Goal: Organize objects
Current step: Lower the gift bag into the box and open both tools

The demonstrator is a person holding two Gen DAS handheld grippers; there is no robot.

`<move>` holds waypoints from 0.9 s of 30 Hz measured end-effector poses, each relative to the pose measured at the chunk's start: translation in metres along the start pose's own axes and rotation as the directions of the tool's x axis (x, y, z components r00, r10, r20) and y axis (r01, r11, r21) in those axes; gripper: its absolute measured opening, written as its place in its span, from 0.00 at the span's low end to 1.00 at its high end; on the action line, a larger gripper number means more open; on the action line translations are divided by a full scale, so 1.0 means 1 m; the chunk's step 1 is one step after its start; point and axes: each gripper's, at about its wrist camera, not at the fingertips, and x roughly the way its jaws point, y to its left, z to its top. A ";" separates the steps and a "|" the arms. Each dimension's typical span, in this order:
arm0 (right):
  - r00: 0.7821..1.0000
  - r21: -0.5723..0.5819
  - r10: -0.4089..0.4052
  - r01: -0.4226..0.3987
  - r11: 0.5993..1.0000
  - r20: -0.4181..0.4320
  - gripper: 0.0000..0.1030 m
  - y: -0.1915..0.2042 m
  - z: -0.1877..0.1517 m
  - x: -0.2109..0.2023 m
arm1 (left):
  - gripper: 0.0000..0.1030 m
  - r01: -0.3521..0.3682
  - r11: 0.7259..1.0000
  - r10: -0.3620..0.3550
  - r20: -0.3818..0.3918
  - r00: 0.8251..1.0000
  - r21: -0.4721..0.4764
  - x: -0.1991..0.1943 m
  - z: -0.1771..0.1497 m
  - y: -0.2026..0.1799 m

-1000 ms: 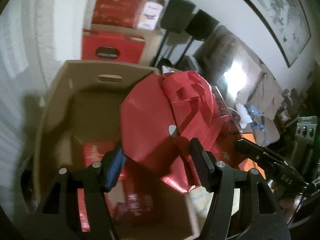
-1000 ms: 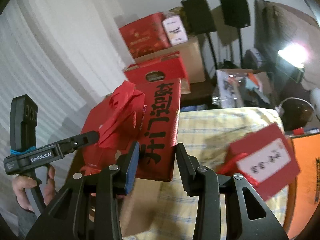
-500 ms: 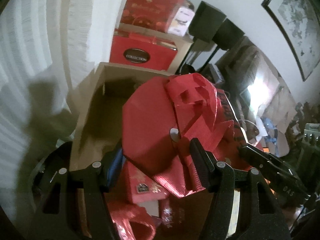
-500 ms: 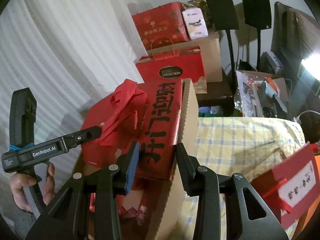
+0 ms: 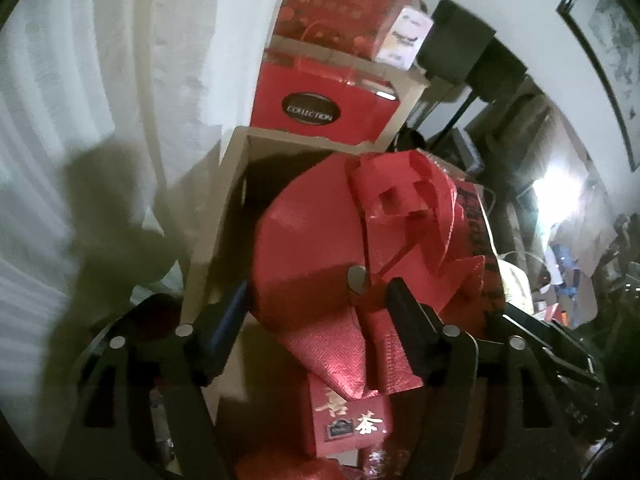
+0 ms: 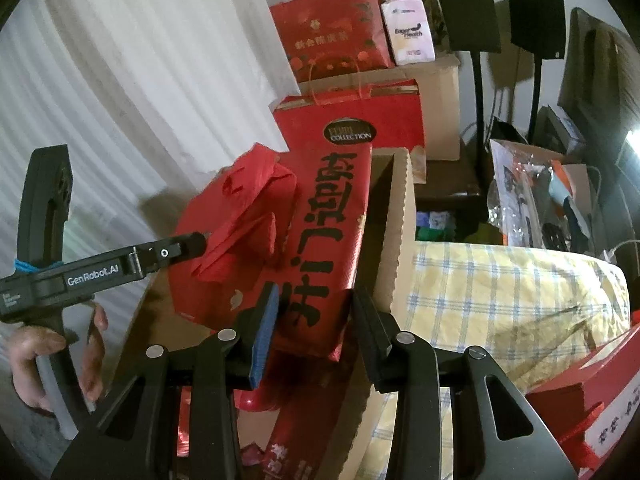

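Fingers (image 6: 262, 334) of right gripper (image 6: 310, 330) closed on near edge of red gift box (image 6: 320, 248); left gripper (image 5: 316, 312) clamped on its near left corner, beside folded red handle (image 5: 400, 216). Held tilted from two sides, probably for steady lowering. Poised over open cardboard carton (image 6: 394, 216), partly inside, above other red boxes (image 5: 348, 420) already packed. Checked cloth (image 6: 500, 280) to right; gift bags (image 6: 352, 120) stacked at far side
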 end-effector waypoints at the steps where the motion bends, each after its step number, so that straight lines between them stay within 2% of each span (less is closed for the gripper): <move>1: 1.000 -0.001 -0.002 0.002 1.000 0.002 0.38 0.000 -0.001 0.001 | 0.66 0.000 1.000 0.000 -0.010 1.000 0.004 0.004 0.000 0.000; 6: 0.999 -0.061 -0.037 0.038 0.997 0.024 0.42 0.005 -0.004 -0.006 | 0.66 -0.043 0.998 0.046 -0.066 0.997 0.048 0.018 -0.003 -0.003; 11: 0.999 -0.053 -0.045 0.046 0.998 0.028 0.42 0.000 -0.004 -0.018 | 0.66 -0.008 0.999 0.010 -0.042 0.999 0.040 0.003 -0.010 -0.008; 14: 0.998 -0.046 -0.051 0.053 0.998 0.032 0.42 -0.003 -0.004 -0.023 | 0.77 0.002 0.999 -0.002 -0.011 1.000 0.042 -0.008 -0.015 -0.014; 19: 0.998 -0.043 -0.056 0.057 0.997 0.037 0.43 -0.004 -0.008 -0.033 | 0.79 0.002 0.997 -0.003 0.015 1.000 0.073 -0.020 -0.020 -0.028; 22: 0.997 -0.046 -0.064 0.066 0.997 0.043 0.50 -0.003 -0.011 -0.041 | 0.80 0.012 0.996 -0.014 0.022 1.000 0.087 -0.027 -0.026 -0.038; 24: 0.996 -0.051 -0.072 0.074 0.996 0.047 0.57 -0.003 -0.012 -0.045 | 0.83 0.018 0.996 -0.021 0.027 0.999 0.093 -0.030 -0.029 -0.041; 26: 0.995 -0.062 -0.091 0.094 0.994 0.052 0.70 -0.003 -0.014 -0.051 | 0.86 0.022 0.994 -0.026 0.041 0.999 0.103 -0.036 -0.034 -0.047; 27: 0.993 -0.065 -0.100 0.103 0.993 0.056 0.71 -0.003 -0.015 -0.054 | 0.87 0.025 0.994 -0.030 0.046 0.998 0.107 -0.039 -0.037 -0.048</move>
